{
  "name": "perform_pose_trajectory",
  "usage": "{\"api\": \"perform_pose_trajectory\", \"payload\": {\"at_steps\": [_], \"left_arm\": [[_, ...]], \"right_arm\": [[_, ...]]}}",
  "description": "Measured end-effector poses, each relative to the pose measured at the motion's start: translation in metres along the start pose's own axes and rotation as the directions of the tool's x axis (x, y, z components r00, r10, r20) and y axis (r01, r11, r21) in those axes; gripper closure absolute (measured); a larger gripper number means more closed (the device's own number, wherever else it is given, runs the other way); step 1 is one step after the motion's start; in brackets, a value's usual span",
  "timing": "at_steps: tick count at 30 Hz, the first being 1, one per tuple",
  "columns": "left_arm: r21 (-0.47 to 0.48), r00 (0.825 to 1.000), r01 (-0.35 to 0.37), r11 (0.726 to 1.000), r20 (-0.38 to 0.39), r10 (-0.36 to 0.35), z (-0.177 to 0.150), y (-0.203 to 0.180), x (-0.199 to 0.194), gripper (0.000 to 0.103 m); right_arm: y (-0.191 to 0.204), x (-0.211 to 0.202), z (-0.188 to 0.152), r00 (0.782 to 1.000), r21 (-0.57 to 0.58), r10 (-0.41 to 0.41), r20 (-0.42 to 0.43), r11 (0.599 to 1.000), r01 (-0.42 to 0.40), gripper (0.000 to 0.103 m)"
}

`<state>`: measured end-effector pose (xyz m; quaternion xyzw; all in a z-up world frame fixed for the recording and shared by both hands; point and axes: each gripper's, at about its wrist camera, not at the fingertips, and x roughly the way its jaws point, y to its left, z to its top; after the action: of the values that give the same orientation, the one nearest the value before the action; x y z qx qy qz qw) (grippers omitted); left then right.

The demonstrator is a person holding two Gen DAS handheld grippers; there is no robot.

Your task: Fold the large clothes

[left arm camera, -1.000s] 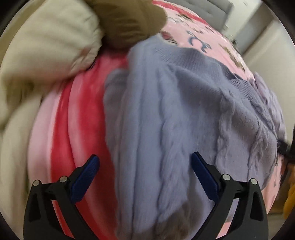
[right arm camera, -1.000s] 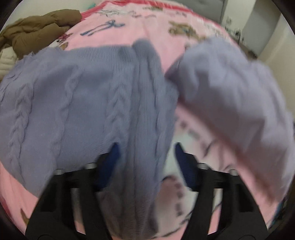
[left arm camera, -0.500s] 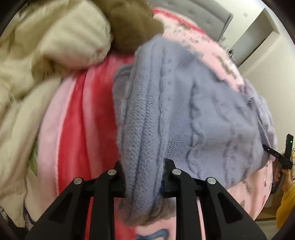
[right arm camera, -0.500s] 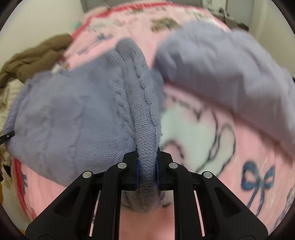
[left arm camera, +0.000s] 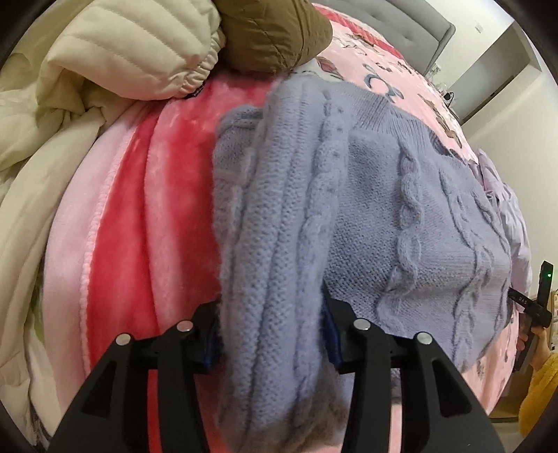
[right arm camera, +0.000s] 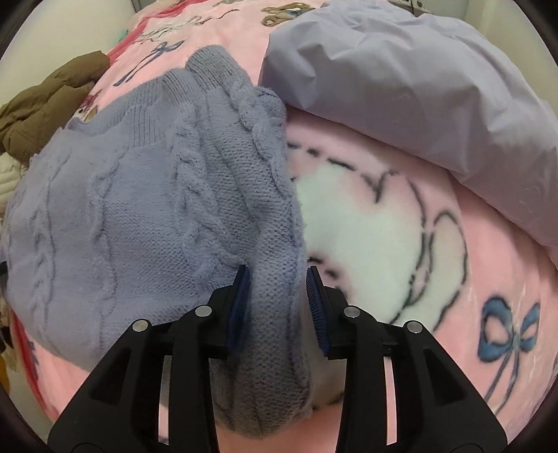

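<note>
Both claw pads prob. sweater-hidden (left arm camera: 279,278)

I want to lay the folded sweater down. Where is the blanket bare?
Bare pink blanket lies between the lavender sweater and the lilac sheet. A red strip stays free beside the cream jacket. The corner with the brown garment is crowded.

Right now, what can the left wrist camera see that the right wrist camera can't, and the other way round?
Only the left view shows the cream puffer jacket, the red stripe of the blanket, the grey headboard and the other tool at the far right edge.

Only the right view shows the smooth lilac garment and the blue bow print.

Both show the lilac cable-knit sweater on the pink blanket, the brown jacket, and a fold of sweater between each tool's fingers: left tool, right tool.
</note>
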<state>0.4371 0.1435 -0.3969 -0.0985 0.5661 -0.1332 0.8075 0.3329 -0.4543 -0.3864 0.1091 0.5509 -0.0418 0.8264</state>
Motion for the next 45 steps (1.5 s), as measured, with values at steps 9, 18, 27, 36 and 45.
{"api": "perform_pose_trajectory", "payload": {"at_steps": [9, 18, 27, 36, 45], "left_arm": [[0.152, 0.999, -0.004, 0.988, 0.033, -0.001, 0.042, -0.004, -0.035, 0.013], [0.118, 0.995, 0.041, 0.992, -0.093, -0.030, 0.084, -0.005, 0.024, 0.013], [0.053, 0.983, 0.108, 0.993, -0.158, -0.098, 0.078, 0.010, 0.047, 0.010], [0.130, 0.964, 0.113, 0.985, -0.254, -0.077, 0.079, -0.017, 0.058, 0.006], [0.086, 0.973, 0.053, 0.995, -0.228, -0.032, 0.075, -0.025, 0.074, 0.004]], "right_arm": [[0.015, -0.029, 0.038, 0.994, -0.115, 0.060, 0.091, 0.992, -0.049, 0.025], [0.012, 0.035, 0.055, 0.994, -0.061, 0.104, -0.019, 0.993, -0.105, 0.013], [-0.001, 0.057, 0.058, 0.977, -0.005, 0.181, -0.115, 0.983, -0.183, 0.008], [0.013, 0.063, 0.066, 0.960, 0.009, 0.221, -0.175, 0.975, -0.223, 0.007], [0.046, 0.072, 0.066, 0.983, -0.045, 0.081, -0.166, 0.995, -0.090, 0.015]]}}
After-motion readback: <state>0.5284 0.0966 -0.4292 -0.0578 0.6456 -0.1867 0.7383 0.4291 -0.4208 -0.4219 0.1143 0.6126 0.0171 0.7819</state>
